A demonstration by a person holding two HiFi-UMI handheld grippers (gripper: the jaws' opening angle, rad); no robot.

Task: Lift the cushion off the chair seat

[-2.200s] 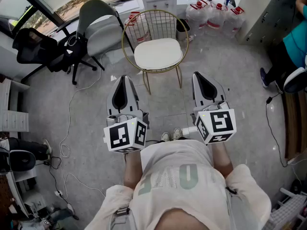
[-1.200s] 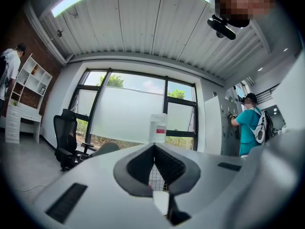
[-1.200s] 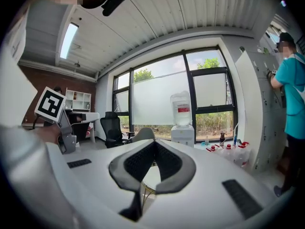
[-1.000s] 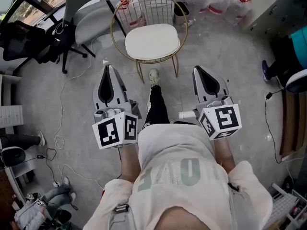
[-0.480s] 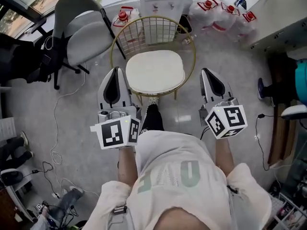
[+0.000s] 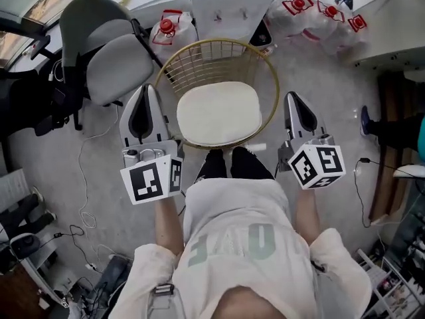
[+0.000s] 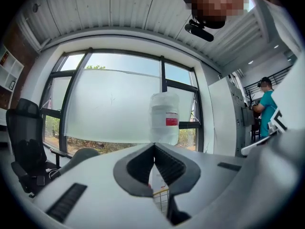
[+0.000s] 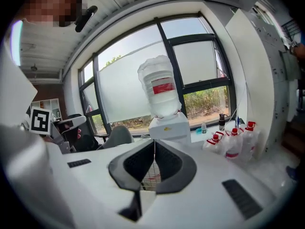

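Observation:
In the head view a round white cushion (image 6: pixel 218 115) lies flat on the seat of a gold wire chair (image 6: pixel 211 52). My left gripper (image 6: pixel 145 88) hangs level beside the chair's left rim, jaws shut with nothing between them. My right gripper (image 6: pixel 293 96) is level with the chair's right rim, also shut and empty. Neither touches the chair or the cushion. In the left gripper view, the left gripper (image 7: pixel 154 144) has its pads pressed together. The right gripper (image 8: pixel 154 141) looks the same in the right gripper view, with a bit of the wire back (image 8: pixel 148 178) behind its jaws; the cushion is hidden there.
A grey chair (image 6: pixel 113 55) stands close to the wire chair's left. Behind it are a white water dispenser (image 6: pixel 222 5) and several red-capped water bottles (image 6: pixel 319 12). Cables (image 6: pixel 85 198) trail over the floor at left. A person in teal (image 7: pixel 263 104) stands far right.
The person has walked up to the wire chair; it now sits between the two grippers instead of ahead of them. Both grippers stayed shut.

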